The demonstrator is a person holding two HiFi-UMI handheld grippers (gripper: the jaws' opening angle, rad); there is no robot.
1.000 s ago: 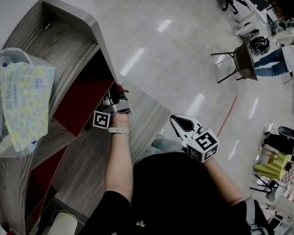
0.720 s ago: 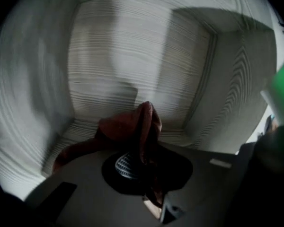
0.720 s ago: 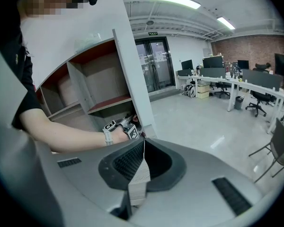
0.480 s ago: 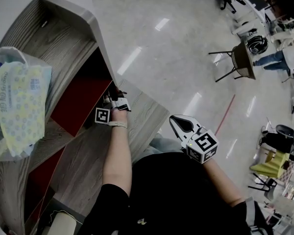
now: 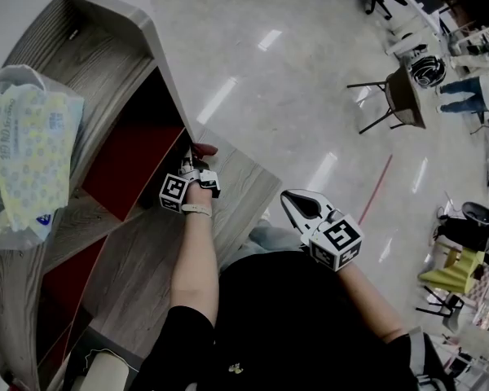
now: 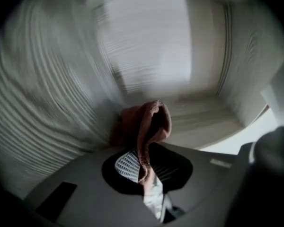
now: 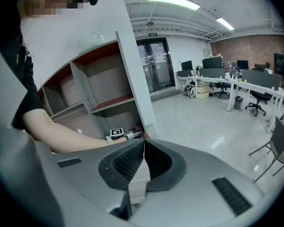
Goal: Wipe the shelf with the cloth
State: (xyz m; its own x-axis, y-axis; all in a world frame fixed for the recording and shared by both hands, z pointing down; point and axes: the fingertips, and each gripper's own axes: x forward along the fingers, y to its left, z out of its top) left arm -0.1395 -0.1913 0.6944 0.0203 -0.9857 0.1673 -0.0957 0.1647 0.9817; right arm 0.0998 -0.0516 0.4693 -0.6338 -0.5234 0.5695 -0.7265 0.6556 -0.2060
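Reddish cloth (image 6: 147, 126) in left gripper (image 5: 193, 169), arm (image 5: 197, 259) outstretched onto wooden shelf (image 5: 238, 187)

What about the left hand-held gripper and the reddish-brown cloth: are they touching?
Touching. In the left gripper view the left hand-held gripper has its jaws shut on the reddish-brown cloth, a fold pinched between them.

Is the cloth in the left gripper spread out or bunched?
Bunched: the cloth stands folded over itself, pinched by the left gripper.

Motion blur smears the shelf (image 6: 146, 46) in the left gripper view. In the head view only a tip of the cloth (image 5: 203, 148) shows, and the edge cuts the tissue pack (image 5: 33, 153).
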